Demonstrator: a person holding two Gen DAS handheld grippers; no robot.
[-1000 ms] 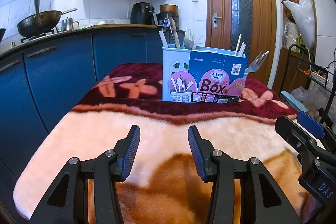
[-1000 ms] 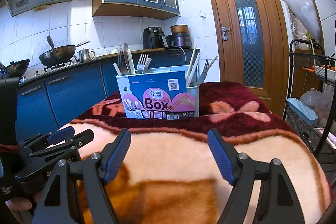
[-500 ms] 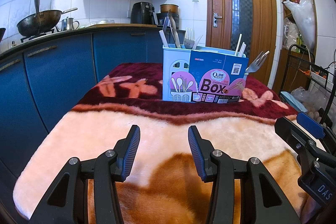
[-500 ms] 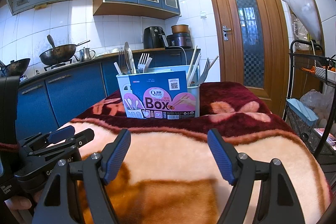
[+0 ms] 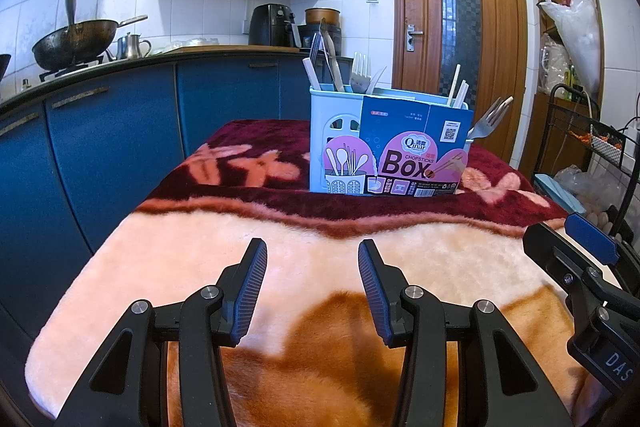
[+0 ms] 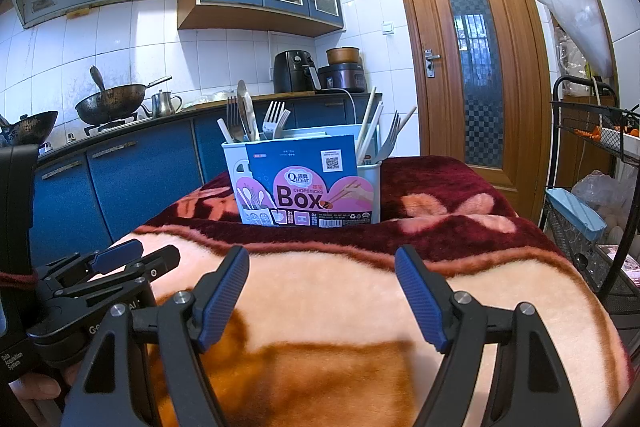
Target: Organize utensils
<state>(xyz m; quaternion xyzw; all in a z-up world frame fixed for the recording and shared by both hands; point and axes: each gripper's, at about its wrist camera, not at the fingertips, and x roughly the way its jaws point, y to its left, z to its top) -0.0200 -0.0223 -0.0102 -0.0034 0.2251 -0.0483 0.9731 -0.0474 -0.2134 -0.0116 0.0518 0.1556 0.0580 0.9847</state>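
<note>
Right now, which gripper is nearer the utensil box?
Neither clearly. Left gripper and right gripper both hang open and empty over the blanket, well short of the utensil box.

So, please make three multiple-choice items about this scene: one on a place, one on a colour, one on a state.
1. Where does the pale blue plastic utensil holder stand?
A. on the dark red part of the plush blanket
B. on the kitchen counter
C. on the wire rack

2. What colour are the pads of the left gripper?
A. red
B. blue
C. white

3. In what state is the right gripper?
A. shut on a fork
B. shut on chopsticks
C. open, holding nothing

Answers:
1. A, its base sits on the dark red band.
2. B, ribbed blue pads show on both fingers.
3. C, only blanket shows in the wide gap.
</note>
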